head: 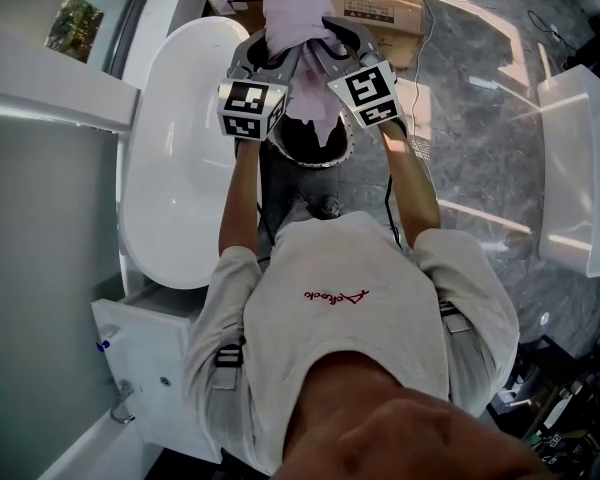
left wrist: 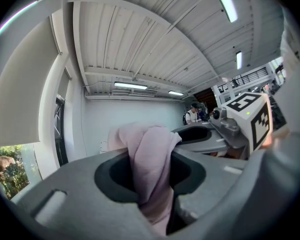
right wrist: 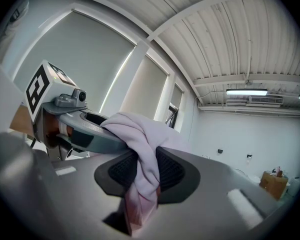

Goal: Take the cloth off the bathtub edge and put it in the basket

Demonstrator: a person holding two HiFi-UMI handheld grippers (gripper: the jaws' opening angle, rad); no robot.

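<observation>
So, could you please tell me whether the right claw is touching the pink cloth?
Touching. The right gripper view shows the pink cloth squeezed between the two dark pads of the right claw, its end hanging below them.

Bright, even light from ceiling strips [left wrist: 131, 85]; gripper views heavily fisheyed with dark corners, close foreground soft.

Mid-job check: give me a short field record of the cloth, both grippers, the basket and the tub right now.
cloth: pink, bunched, gripped from both sides
left gripper: shut on cloth
right gripper: shut on cloth
basket: dark, round, under the hanging cloth in the head view
bathtub: white, to the left of the basket
status: cloth off the tub, not yet released
</observation>
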